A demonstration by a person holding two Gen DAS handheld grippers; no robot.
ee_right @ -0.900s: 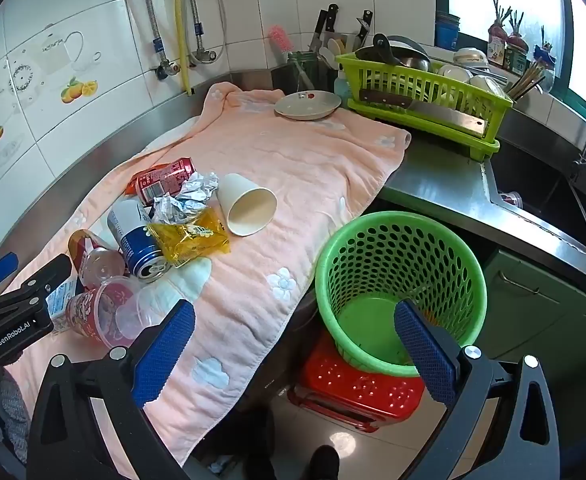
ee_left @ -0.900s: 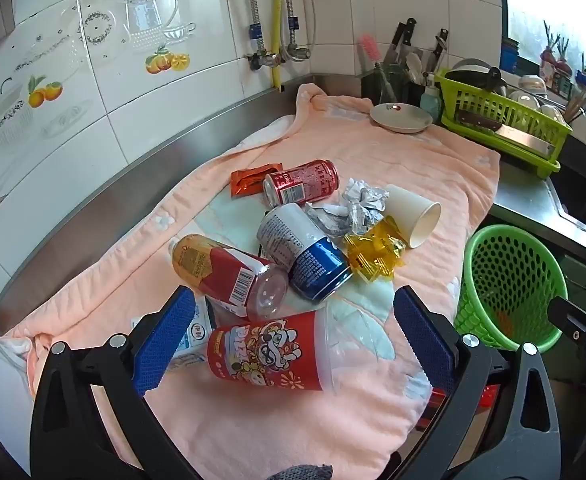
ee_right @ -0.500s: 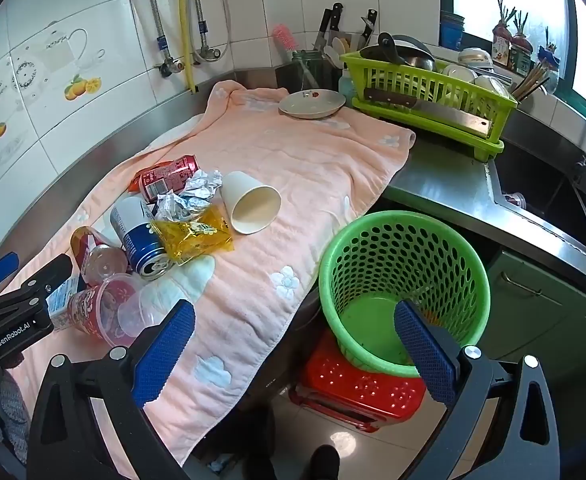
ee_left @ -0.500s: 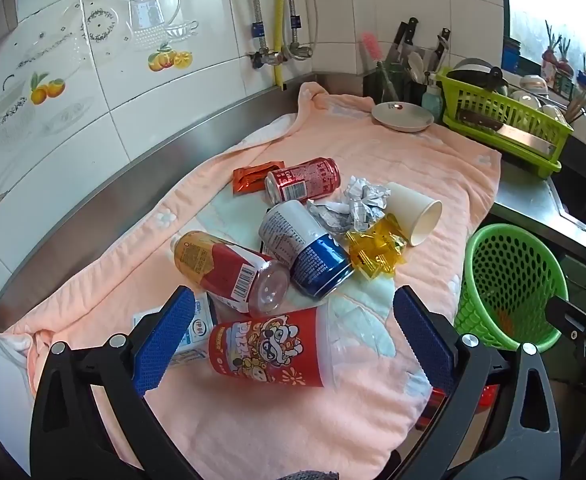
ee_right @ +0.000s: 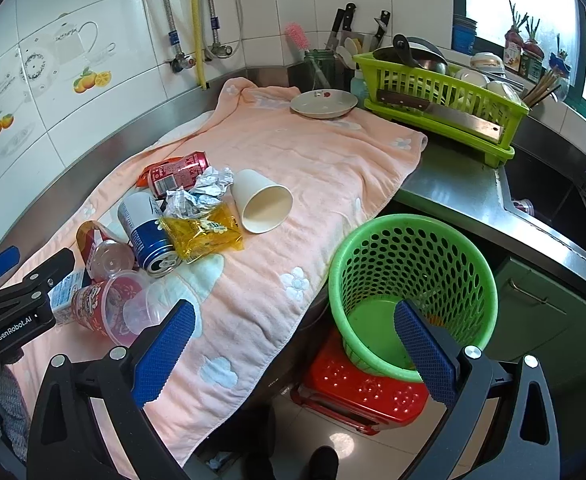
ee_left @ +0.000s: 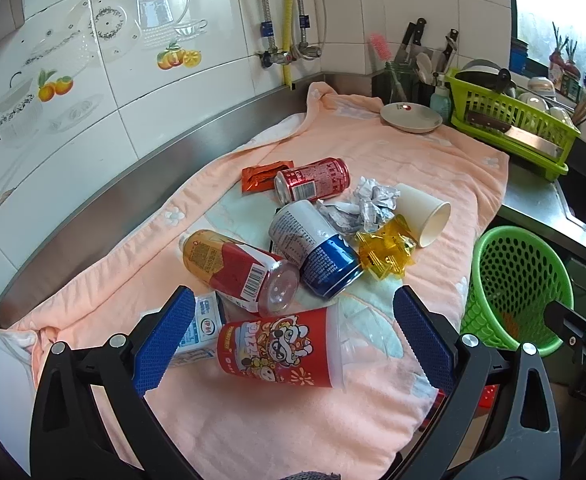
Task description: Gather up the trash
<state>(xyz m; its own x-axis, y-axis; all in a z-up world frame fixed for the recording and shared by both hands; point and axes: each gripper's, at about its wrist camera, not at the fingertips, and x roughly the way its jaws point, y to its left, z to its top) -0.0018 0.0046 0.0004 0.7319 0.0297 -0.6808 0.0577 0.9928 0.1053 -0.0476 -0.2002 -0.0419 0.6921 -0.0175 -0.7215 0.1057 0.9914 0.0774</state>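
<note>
Trash lies in a pile on a peach towel [ee_left: 373, 152]: a red plastic cup [ee_left: 277, 350] on its side, a bottle [ee_left: 237, 268], a blue-and-white can [ee_left: 313, 252], a red can [ee_left: 313, 180], crumpled foil [ee_left: 365, 204], a yellow wrapper [ee_left: 385, 250], a white paper cup [ee_left: 425, 212], an orange wrapper [ee_left: 263, 174] and a small carton [ee_left: 201, 328]. My left gripper [ee_left: 289, 336] is open, just above the red cup. My right gripper [ee_right: 289, 338] is open and empty, off the counter edge beside the green basket [ee_right: 413, 276].
The green basket [ee_left: 521, 280] stands on a red stool [ee_right: 361, 392] below the counter edge. A plate [ee_left: 411, 117], a knife holder [ee_left: 409, 76] and a green dish rack [ee_left: 513, 120] stand at the back. A sink [ee_right: 553, 196] is at the right.
My left gripper has drifted slightly back and up, so the red cup sits a little further between the fingers' view. The right gripper has shifted slightly; the trash has not moved.
</note>
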